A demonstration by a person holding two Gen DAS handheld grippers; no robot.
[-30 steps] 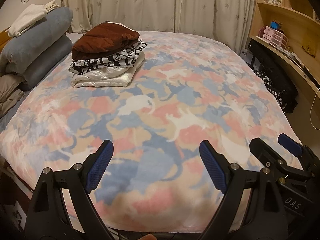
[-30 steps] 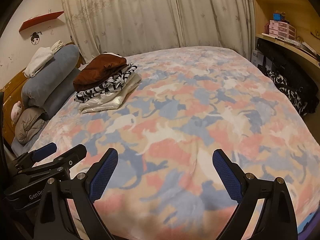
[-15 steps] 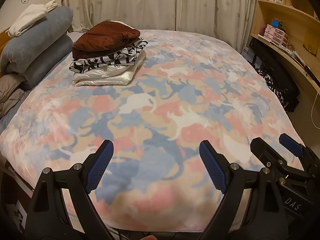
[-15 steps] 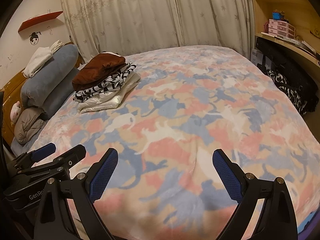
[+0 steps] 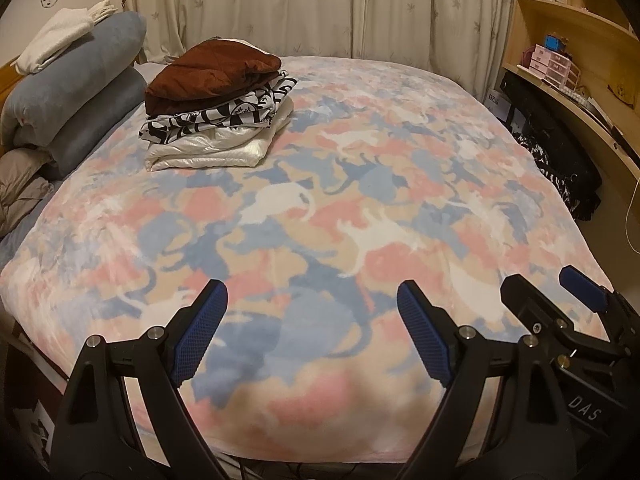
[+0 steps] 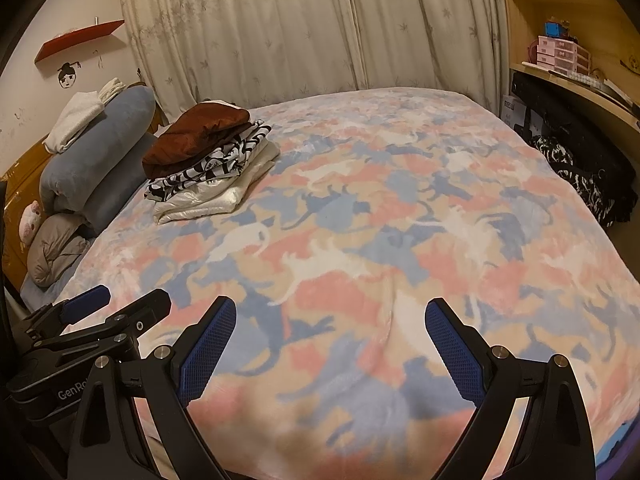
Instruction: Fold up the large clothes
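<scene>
A stack of folded clothes point(image 5: 216, 112), brown on top, black-and-white patterned in the middle, white at the bottom, lies at the far left of the bed point(image 5: 360, 208); it also shows in the right wrist view point(image 6: 208, 160). The bed carries a pink, blue and white cat-print blanket. My left gripper point(image 5: 312, 328) is open and empty above the near edge of the bed. My right gripper point(image 6: 330, 340) is open and empty beside it; its fingers point(image 5: 576, 292) show at the right of the left wrist view.
Blue bolsters point(image 5: 72, 96) with a white cloth on top and a grey pillow point(image 6: 52, 248) lie at the left. A wooden shelf and desk point(image 5: 568, 80) with a black bag and dark clothes point(image 5: 560, 160) stand at the right. Curtains point(image 6: 312, 28) hang behind.
Both grippers have drifted slightly; the view of the bed has shifted a little. Both stay open and empty.
</scene>
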